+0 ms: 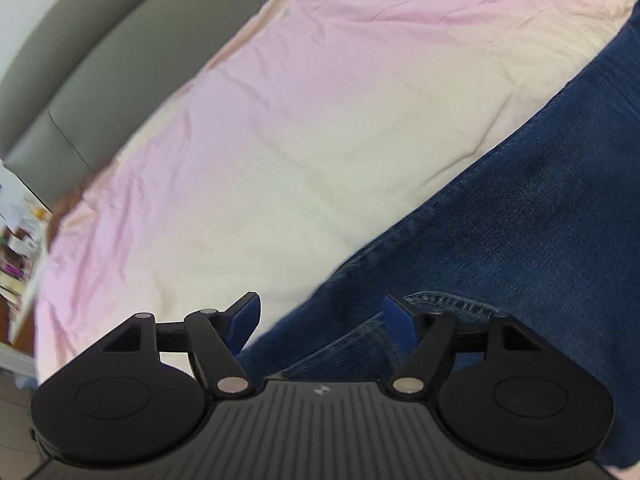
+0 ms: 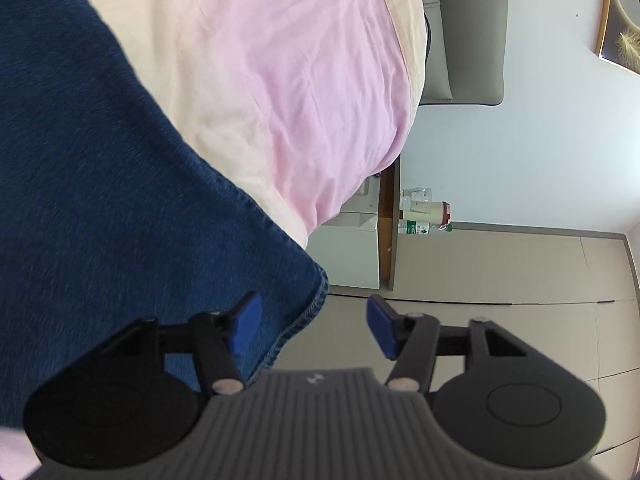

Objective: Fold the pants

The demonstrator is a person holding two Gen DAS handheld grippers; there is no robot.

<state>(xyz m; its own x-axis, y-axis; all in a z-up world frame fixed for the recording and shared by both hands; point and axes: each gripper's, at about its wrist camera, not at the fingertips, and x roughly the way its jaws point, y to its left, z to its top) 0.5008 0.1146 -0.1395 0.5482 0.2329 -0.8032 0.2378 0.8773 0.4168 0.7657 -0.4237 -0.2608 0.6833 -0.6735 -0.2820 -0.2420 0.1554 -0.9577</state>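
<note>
1. Left wrist view: the left gripper (image 1: pixel 320 320) hangs with jaws spread wide and empty over dark blue pants (image 1: pixel 500 220) lying on a pink and cream bed (image 1: pixel 240 140).
2. Right wrist view: the right gripper (image 2: pixel 314 328) has open jaws straddling the pants' stitched hem (image 2: pixel 304 312) at the bed's edge, gripping nothing. A fold looks just laid; next, pinch fresh edges.

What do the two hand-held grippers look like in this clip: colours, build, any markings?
Both match. The left hand-held gripper and right hand-held gripper have black linkage arms with silver pivot pins, blue pads on the fingertips, two round black discs, and a ribbed dark grey body bearing a small white mark. No cables or sleeves show.
</note>
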